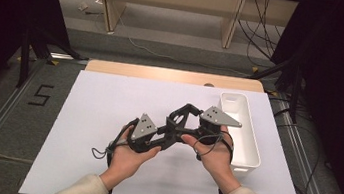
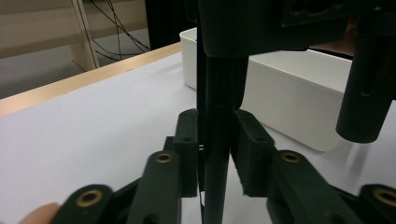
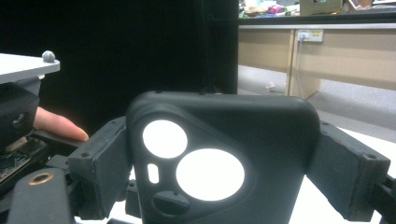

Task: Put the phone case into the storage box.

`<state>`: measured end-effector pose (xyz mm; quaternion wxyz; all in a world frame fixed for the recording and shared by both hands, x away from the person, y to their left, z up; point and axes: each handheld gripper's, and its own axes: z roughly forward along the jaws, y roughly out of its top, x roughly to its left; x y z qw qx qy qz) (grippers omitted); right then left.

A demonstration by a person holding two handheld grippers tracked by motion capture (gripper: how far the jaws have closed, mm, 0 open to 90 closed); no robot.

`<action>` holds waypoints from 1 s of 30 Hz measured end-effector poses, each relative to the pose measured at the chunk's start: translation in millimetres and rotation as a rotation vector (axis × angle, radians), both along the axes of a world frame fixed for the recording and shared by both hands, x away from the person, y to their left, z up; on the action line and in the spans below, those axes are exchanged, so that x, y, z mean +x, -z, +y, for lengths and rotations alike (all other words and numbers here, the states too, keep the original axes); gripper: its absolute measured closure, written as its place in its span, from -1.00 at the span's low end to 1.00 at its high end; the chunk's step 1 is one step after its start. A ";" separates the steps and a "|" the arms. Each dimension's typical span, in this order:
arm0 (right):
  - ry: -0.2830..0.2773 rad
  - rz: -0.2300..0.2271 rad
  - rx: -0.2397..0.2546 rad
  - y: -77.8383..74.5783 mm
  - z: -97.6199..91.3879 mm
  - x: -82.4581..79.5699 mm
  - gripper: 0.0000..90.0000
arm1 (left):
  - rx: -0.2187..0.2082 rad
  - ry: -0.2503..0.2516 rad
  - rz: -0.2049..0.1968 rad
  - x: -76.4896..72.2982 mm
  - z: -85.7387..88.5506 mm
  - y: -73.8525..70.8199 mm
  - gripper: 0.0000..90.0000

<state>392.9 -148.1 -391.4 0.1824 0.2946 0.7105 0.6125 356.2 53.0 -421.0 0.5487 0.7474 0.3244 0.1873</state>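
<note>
The right gripper (image 1: 185, 116) pinches a black phone case (image 3: 217, 158) by its two sides above the desk (image 1: 109, 99). The left gripper (image 1: 167, 134) has its jaws around the case's thin edge (image 2: 217, 140), slightly spread, one pad apart from it. A white bin (image 1: 248, 137) stands just beside the right hand (image 1: 212, 155).

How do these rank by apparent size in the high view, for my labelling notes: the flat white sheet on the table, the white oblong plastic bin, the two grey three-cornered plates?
1. flat white sheet
2. white oblong plastic bin
3. right grey three-cornered plate and left grey three-cornered plate: alike, so unranked.
</note>
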 end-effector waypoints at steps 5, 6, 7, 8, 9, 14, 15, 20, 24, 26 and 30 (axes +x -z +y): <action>0.012 -0.008 0.003 -3.8 -3.7 0.9 -0.67 | 0.017 -0.007 -0.003 -2.5 -2.6 -1.8 -0.20; 0.014 -0.011 0.004 -4.5 -4.6 1.4 -0.67 | 0.021 -0.009 -0.008 -3.0 -2.7 -2.1 -0.32; 0.016 -0.008 0.008 -5.1 -5.4 1.5 -0.67 | 0.025 -0.002 -0.009 -3.4 -2.5 -2.5 -0.42; 0.021 -0.011 0.008 -5.8 -6.3 1.7 -0.67 | 0.030 0.003 -0.009 -4.2 -1.9 -2.8 -0.54; 0.022 -0.011 0.010 -6.7 -7.4 2.0 -0.67 | 0.033 0.004 -0.014 -4.7 -1.1 -2.9 -0.61; 0.034 -0.013 0.021 -9.5 -11.2 3.0 -0.67 | 0.080 0.035 -0.041 -8.2 8.7 -2.3 -0.90; 0.036 -0.014 0.019 -10.1 -12.0 3.2 -0.67 | 0.084 0.034 -0.042 -9.3 12.4 -2.1 -0.93; 0.043 -0.015 0.029 -13.1 -14.5 3.5 -0.67 | 0.088 0.030 -0.047 -13.6 29.2 -2.8 -1.00; 0.049 -0.023 0.028 -14.4 -16.1 4.1 -0.67 | 0.084 0.016 -0.052 -18.0 44.0 -3.5 -1.00; 0.056 -0.017 0.028 -15.0 -16.8 3.9 -0.67 | 0.076 0.002 -0.055 -20.3 51.3 -3.5 -1.00; 0.064 -0.019 0.031 -16.7 -18.5 4.4 -0.67 | 0.068 -0.020 -0.056 -23.0 63.1 -3.4 -1.00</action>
